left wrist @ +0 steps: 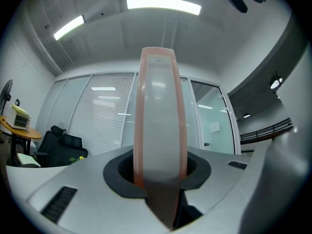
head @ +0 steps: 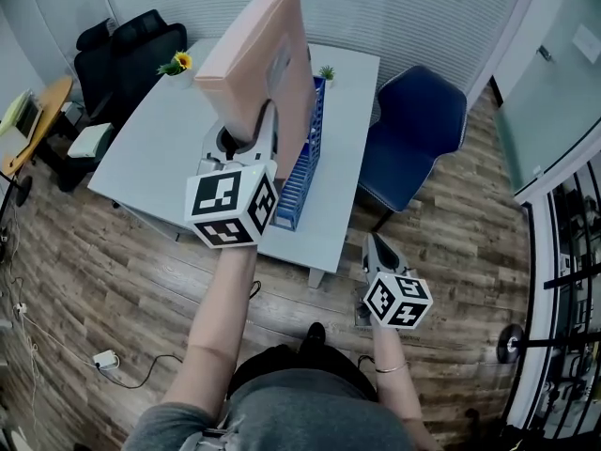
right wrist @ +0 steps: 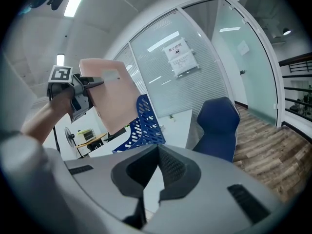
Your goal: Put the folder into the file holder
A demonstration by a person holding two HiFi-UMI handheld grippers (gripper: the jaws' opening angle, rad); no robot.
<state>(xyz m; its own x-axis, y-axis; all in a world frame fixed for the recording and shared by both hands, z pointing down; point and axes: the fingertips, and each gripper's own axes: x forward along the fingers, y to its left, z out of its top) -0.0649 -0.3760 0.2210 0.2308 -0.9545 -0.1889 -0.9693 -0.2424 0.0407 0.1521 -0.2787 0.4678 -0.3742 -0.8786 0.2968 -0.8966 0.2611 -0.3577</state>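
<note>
Folder carried at the file holder, as I see it from my remote station: my left gripper (head: 252, 145) is clamped on the pink folder (head: 268, 59), one jaw pressing each face of its near end. In the left gripper view the folder stands edge-on and fills the gap between the jaws, rising straight away from them. The folder is upright and held above the white table (head: 150, 148). It is just beside the blue file holder (head: 302, 172), on that holder's left in the head view. In the right gripper view its lower corner overlaps the holder's upper rim, and I cannot tell whether the two touch. My right gripper (head: 374, 242) hangs lower, past the table's near edge and over the wooden floor (head: 470, 252), well apart from both folder and holder. Its jaws meet at the tips and grip nothing
</note>
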